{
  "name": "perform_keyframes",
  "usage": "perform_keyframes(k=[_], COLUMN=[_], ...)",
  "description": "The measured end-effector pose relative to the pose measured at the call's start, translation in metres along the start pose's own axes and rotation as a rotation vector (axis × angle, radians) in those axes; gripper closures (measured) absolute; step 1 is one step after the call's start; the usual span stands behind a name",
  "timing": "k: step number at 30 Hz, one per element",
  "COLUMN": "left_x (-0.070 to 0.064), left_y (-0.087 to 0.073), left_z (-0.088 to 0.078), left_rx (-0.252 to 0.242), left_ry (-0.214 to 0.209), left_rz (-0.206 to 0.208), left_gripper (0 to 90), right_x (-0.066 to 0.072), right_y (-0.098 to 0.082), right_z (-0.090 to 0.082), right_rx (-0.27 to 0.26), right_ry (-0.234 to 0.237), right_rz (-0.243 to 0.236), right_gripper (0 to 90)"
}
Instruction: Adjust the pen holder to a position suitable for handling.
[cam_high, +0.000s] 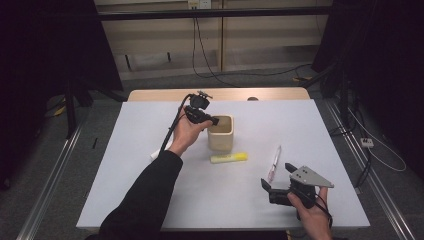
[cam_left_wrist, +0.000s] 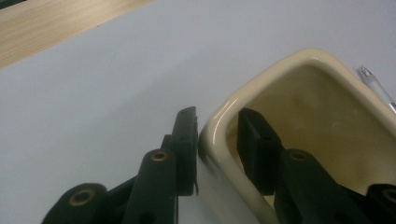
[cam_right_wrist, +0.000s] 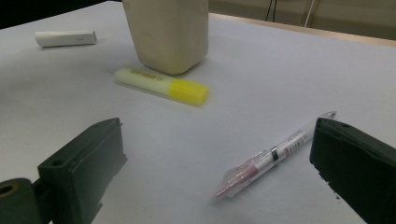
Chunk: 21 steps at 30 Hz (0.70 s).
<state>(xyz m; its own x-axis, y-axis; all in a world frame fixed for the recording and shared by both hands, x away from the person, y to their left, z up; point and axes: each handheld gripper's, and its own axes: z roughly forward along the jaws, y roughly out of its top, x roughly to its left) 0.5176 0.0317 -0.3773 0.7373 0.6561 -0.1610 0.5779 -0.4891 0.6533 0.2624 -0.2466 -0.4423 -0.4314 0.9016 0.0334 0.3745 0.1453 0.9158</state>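
Observation:
A cream square cup (cam_high: 221, 139) stands upright mid-table. My left gripper (cam_high: 214, 121) straddles its near-left wall (cam_left_wrist: 219, 126). One jaw sits against the outside. The other is inside the cup, a sliver off the inner face, so the jaws are open around the wall. A yellow highlighter (cam_high: 228, 157) lies just in front of the cup (cam_right_wrist: 166, 32). A clear pen with pink ends (cam_high: 274, 162) lies to its right. My right gripper (cam_high: 278, 176) rests low near the table's front right, open and holding nothing, with the pen (cam_right_wrist: 275, 156) on the table ahead of its right jaw.
A small white block (cam_right_wrist: 65, 38) lies on the table left of the cup, behind the left forearm (cam_high: 150, 195). The white tabletop (cam_high: 280, 125) ends in a wooden strip (cam_high: 220, 94) at the far edge. Cables trail on the floor beyond.

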Motion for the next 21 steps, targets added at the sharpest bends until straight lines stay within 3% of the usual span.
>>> perform_keyframes(k=[7,13,16,18,21], left_x=[0.002,0.005,0.004,0.004,0.007], left_y=[-0.002,-0.005,-0.006,-0.007,-0.012], left_z=[0.0,-0.003,-0.007,-0.01,-0.014], left_rx=[0.005,-0.045,-0.063,-0.063,-0.099], left_ry=[-0.012,-0.056,-0.068,-0.038,-0.04], left_rz=[0.016,0.011,0.05,0.073,0.044], left_gripper=[65.1,60.9,54.2,45.9,36.2], right_x=[0.0,0.0,0.0,0.0,0.0], right_y=[0.0,0.0,0.0,0.0,0.0], right_z=[0.0,0.0,0.0,0.0,0.0], right_rx=[0.002,0.002,0.002,0.002,0.002], right_ry=[0.003,0.003,0.001,0.002,0.002], right_rz=[-0.002,0.0,0.0,0.0,-0.001], right_gripper=[2.5,2.5,2.5,2.5,2.5])
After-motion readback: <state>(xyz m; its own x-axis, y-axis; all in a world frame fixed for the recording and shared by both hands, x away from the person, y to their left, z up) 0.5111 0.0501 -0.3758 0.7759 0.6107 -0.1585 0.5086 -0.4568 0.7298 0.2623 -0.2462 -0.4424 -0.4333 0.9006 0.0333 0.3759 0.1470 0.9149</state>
